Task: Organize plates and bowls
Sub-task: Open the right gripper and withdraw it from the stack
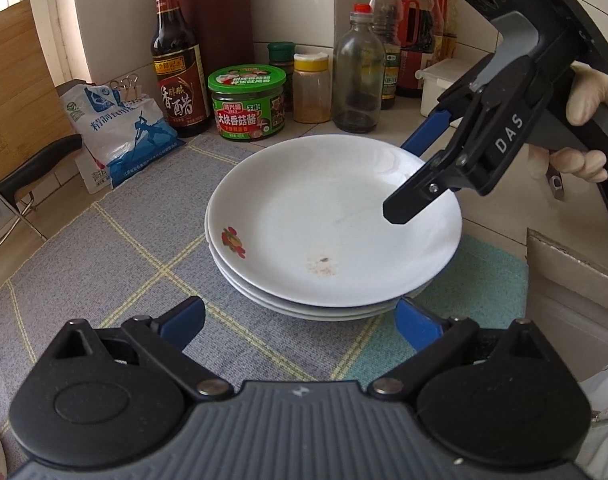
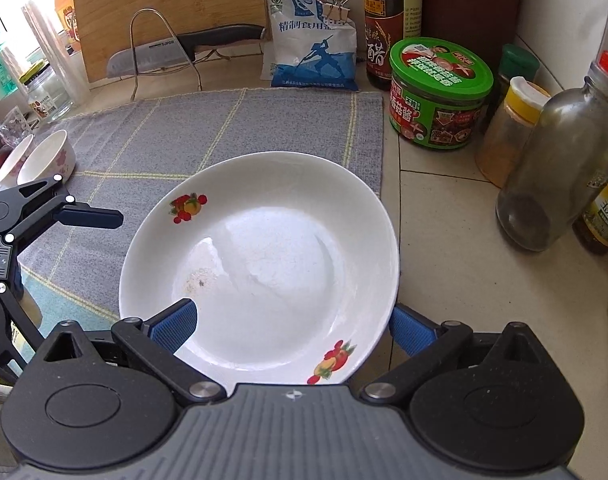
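Observation:
A stack of white plates (image 1: 332,220) with fruit prints rests on a grey checked mat (image 1: 115,256). The top plate (image 2: 263,256) carries a small brown stain. My right gripper (image 2: 293,324) is open and straddles this plate's near rim, one blue pad over the inside and the other outside the edge. Seen from the left wrist, the right gripper (image 1: 408,176) reaches in from the right, held by a gloved hand (image 1: 584,92). My left gripper (image 1: 301,322) is open and empty just short of the stack. Two floral bowls (image 2: 43,156) sit at the mat's left end.
Along the tiled wall stand a vinegar bottle (image 1: 175,60), a green-lidded jar (image 1: 245,100), a spice shaker (image 1: 312,88), a glass bottle (image 1: 358,76) and oil bottles (image 1: 416,32). A salt bag (image 1: 119,128), knife (image 2: 183,46) on a wire rack, cutting board (image 2: 163,4) and cardboard box (image 1: 572,280) border the mat.

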### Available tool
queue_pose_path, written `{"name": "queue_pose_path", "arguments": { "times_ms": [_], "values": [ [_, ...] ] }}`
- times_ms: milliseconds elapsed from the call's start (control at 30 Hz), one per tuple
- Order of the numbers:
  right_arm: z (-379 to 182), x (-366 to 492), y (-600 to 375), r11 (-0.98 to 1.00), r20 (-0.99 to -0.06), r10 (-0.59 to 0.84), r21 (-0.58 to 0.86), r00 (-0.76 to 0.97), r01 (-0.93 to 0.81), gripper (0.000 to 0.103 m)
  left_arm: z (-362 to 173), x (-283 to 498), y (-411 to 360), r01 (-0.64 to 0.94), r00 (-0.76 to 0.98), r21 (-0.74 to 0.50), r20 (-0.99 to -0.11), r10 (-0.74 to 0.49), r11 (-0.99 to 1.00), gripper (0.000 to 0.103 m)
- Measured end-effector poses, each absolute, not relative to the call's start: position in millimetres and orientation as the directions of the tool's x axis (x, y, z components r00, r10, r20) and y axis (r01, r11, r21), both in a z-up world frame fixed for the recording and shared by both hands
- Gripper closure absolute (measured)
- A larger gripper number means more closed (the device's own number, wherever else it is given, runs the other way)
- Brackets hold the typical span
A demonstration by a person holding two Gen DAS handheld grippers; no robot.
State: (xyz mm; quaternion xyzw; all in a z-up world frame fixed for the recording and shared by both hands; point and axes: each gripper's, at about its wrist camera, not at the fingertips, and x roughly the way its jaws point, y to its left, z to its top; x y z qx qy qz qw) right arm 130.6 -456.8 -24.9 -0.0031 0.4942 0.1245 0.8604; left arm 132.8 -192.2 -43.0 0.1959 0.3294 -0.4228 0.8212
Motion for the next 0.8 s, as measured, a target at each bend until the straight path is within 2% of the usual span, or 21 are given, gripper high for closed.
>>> {"name": "queue_pose_path", "arguments": {
  "times_ms": [300,533,667,800],
  "values": [
    [-18,108,-450,0.982,-0.807,0.156,0.062,0.57,-0.181,0.0,-25,128,-183,0.744,0.544,0.058,-0.631,-0.553,0.666,0.001],
    [-5,91,-428,0.984,-0.727,0.035,-0.095,0.685,-0.151,0.0,-18,121,-175,0.685,0.591,0.071,-0.636,-0.496,0.725,0.001],
    [0,90,-415,0.976,-0.678,0.067,-0.106,0.732,-0.188,0.0,-16,111,-165,0.647,0.605,0.061,-0.648,-0.463,0.76,0.001],
    [-2,95,-394,0.968,-0.669,0.097,-0.108,0.737,-0.226,0.0,-14,101,-142,0.563,0.652,0.059,-0.645,-0.399,0.824,0.001]
  ]
}}
